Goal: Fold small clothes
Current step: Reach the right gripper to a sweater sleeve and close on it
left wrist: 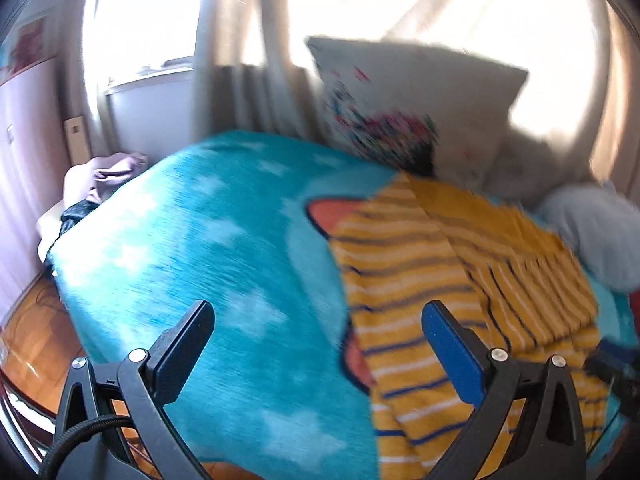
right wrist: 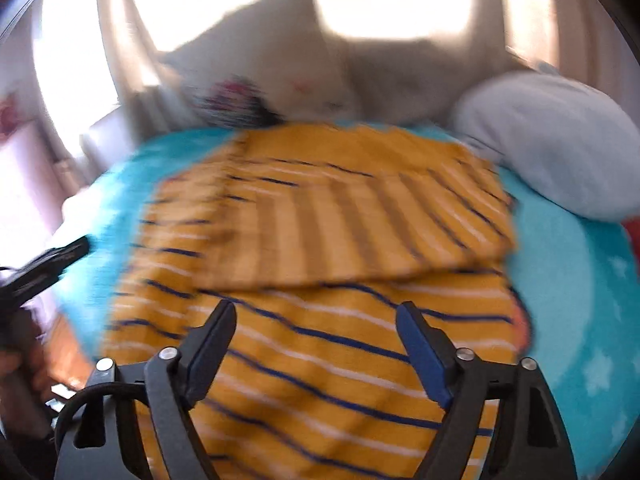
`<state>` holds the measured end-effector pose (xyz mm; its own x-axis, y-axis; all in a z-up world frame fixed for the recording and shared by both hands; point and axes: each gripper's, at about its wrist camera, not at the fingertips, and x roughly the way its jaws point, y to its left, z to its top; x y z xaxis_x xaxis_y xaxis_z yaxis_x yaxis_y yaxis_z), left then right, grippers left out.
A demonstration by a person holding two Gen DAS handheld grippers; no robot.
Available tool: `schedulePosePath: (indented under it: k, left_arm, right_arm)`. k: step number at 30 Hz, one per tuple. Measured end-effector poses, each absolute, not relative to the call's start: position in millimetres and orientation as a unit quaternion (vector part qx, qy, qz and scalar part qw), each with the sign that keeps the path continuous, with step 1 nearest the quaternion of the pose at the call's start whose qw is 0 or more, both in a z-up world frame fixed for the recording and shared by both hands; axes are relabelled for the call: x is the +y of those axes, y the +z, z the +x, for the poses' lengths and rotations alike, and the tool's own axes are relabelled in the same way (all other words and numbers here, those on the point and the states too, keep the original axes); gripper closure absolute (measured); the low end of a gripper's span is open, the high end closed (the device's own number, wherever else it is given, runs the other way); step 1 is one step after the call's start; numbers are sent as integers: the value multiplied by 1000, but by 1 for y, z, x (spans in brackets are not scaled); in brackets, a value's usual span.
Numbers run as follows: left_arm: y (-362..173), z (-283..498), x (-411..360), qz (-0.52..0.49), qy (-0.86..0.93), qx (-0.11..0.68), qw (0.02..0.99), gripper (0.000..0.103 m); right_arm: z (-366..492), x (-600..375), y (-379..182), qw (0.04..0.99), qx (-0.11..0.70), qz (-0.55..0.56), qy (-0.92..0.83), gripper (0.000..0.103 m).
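A yellow garment with navy and white stripes [right wrist: 320, 240] lies on a turquoise star-print blanket [left wrist: 200, 220]. Its far part is folded over onto itself. In the left wrist view the garment [left wrist: 460, 272] lies to the right. My left gripper [left wrist: 318, 314] is open and empty above the blanket, left of the garment. My right gripper [right wrist: 316, 314] is open and empty just above the garment's near part. Both views are motion-blurred. The left gripper also shows at the left edge of the right wrist view [right wrist: 60, 258].
A white printed pillow [left wrist: 408, 108] leans against the curtains at the back. A pale blue-grey cushion [right wrist: 552, 144] lies at the back right. Pink clothes [left wrist: 104, 176] lie at the bed's far left. Wooden floor [left wrist: 32, 340] shows past the bed's left edge.
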<state>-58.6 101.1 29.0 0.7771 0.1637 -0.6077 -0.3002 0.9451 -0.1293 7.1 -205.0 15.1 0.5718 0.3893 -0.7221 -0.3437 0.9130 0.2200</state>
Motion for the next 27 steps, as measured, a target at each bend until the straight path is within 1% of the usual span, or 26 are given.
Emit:
schedulePosePath:
  k: [2,4,7,9,10,11,14,18,22,25,27]
  left_arm:
    - [38,-66,113,-111,138,287,941,0]
    - [44,-72,122,-103,149,278,943,0]
    - [47,-74,137,-113,139,277,944,0]
    - [48,-77,148,-131,133,280,942,0]
    - [48,-78,152,-139,131,280,941,0]
    - [48,-80,158,-147,131,278,940,0]
    - [49,-84,170,-157,144,271,939,0]
    - [60,-99,188,-162,172,247,940,0]
    - [77,-119,207,-158,213,215,940,0]
    - [88,-133,223,-164,240,198,936,0]
    - [92,-139,232,-172,255,189,933,0]
  right_arm:
    - [11,-180,10,860,433,37,268,26]
    - [16,-154,-2,842,451,31,295,29]
    - [26,-122,-21,830,471,8,297,30]
    - [32,-111,-31,821,486,10,298,36]
    - [34,-106,-35,816,493,13,302,50]
    - [37,-102,-38,809,502,18,307,71]
    - [33,-99,-32,816,491,15,303,83]
    - [24,-84,-7,829,457,10,322,85]
    - [28,-40,11,810,433,15,394,85]
    - [32,5,10,765,437,44,471,87]
    - [36,39,-2,722,461,58,512,87]
